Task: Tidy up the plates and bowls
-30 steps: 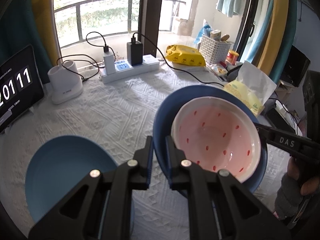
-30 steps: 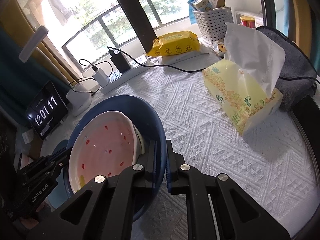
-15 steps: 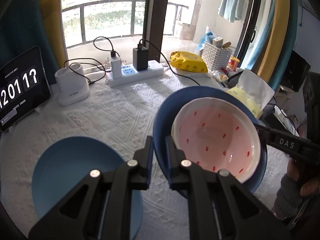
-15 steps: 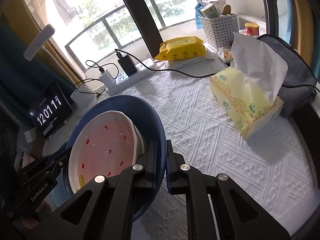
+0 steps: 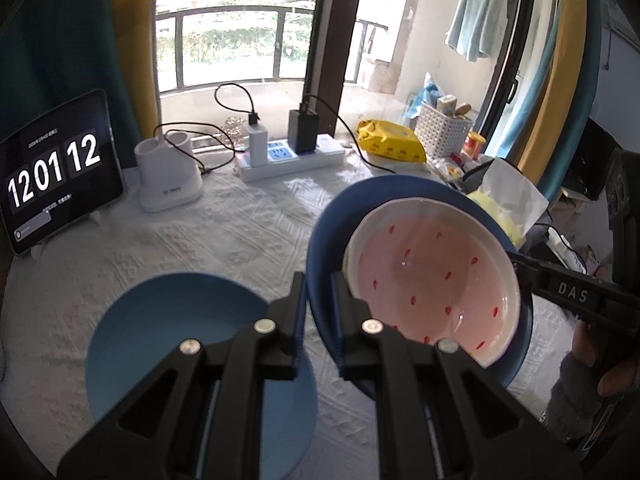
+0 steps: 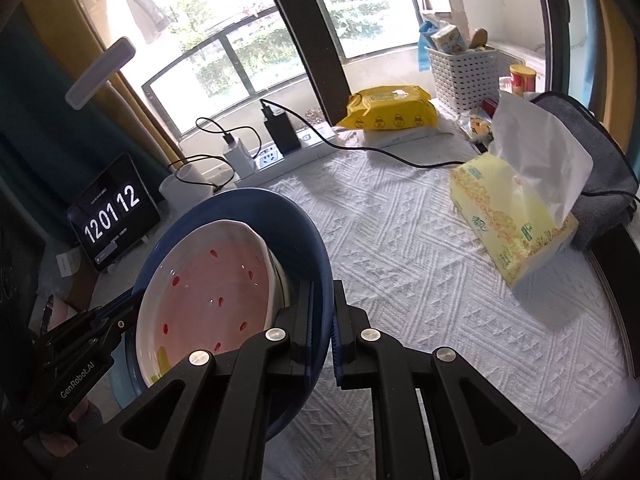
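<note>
1. Against the frame a second back, the table looks farther below both cameras and more of the window shows — the pair of dishes has been lifted; the tablet clock [image 5: 52, 168] now ends in 12 instead of 11.
2. The left gripper [image 5: 318, 312] is clamped narrow on the near rim of the deep dark-blue bowl [image 5: 332, 216], with the pink-glazed white bowl with red flecks [image 5: 432, 280] nested inside it.
3. The right gripper [image 6: 322, 324] pinches the opposite rim — the same blue bowl [image 6: 296, 220], pink bowl [image 6: 216, 288] just left of its fingers.
4. A light-blue round plate [image 5: 160, 320] lies on the white textured tablecloth [image 5: 224, 240], below and left of the raised bowls.
</note>
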`<state>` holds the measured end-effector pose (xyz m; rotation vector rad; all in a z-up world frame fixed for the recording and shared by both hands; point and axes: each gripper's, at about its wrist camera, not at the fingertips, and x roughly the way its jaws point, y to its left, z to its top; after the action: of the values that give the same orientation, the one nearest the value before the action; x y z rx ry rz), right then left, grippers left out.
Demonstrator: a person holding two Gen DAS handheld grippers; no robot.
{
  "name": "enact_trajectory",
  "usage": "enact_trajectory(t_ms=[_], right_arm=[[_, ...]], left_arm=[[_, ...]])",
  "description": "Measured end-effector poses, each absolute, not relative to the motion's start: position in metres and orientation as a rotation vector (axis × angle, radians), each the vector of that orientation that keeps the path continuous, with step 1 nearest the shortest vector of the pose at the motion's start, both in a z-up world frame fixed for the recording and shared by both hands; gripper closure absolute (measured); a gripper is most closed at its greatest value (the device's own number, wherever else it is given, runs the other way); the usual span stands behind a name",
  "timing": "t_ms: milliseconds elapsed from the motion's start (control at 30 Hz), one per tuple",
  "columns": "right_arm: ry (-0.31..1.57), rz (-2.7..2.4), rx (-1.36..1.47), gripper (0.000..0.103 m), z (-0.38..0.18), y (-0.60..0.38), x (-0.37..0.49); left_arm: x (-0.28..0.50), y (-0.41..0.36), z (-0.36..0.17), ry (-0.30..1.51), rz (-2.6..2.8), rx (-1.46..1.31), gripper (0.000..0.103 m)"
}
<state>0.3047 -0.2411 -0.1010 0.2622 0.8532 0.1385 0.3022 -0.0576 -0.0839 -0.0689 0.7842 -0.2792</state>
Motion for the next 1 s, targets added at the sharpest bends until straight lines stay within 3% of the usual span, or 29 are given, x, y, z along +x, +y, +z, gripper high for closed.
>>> enact_trajectory(t_ms=[1000], right_arm=[[0.869,0.24,0.161,0.092,-0.091,-0.15,0.307]], left_arm=[[0.277,0.032,-0.083,0.755,-0.179,-0.175,0.093]])
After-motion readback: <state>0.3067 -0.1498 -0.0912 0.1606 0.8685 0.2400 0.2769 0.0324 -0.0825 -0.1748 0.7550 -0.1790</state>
